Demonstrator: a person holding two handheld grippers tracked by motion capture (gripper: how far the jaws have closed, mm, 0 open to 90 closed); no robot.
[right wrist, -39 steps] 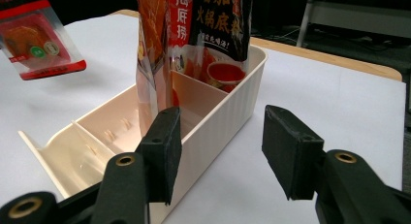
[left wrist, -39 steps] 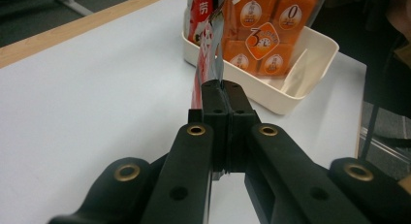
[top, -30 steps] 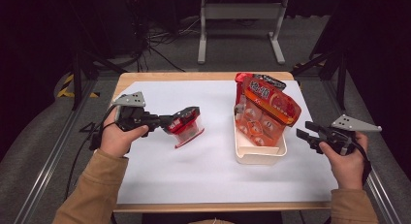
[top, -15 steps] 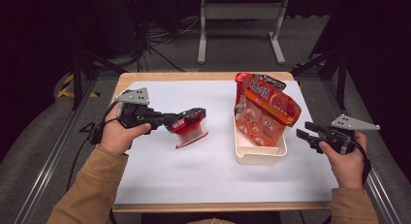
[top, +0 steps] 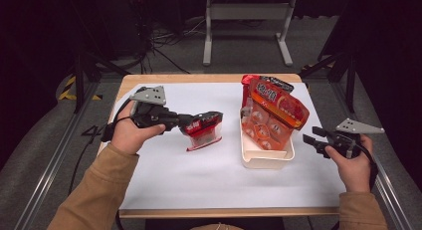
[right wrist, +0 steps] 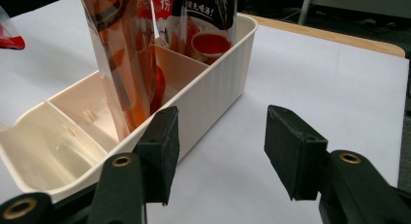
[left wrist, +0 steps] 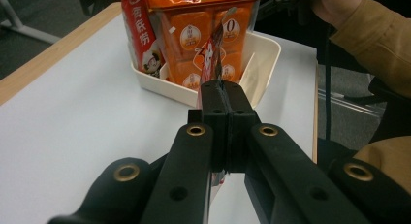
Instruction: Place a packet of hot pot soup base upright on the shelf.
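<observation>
A red snack packet (top: 205,132) hangs above the white sheet at centre-left, and my left gripper (top: 191,123) is shut on its edge. In the left gripper view the closed jaws (left wrist: 222,90) pinch the thin packet (left wrist: 214,49), which points toward the cream tray (left wrist: 261,64). Orange snack bags (top: 272,110) stand upright in that tray (top: 266,162). My right gripper (top: 309,142) sits just right of the tray, open. Its jaws (right wrist: 220,151) have just been opening slightly with nothing between them. The tray wall (right wrist: 213,88) and a bag (right wrist: 126,59) lie ahead to their left.
The white sheet (top: 199,180) covers a wooden table (top: 199,78) with bare edges at the back and front. The tray's near compartments (right wrist: 58,132) hold nothing. Metal rails run along both sides of the table, and a grey stand (top: 246,13) is behind it.
My left gripper has carried the red packet up and to the right, nearer the tray. The right hand has stayed where it was.
</observation>
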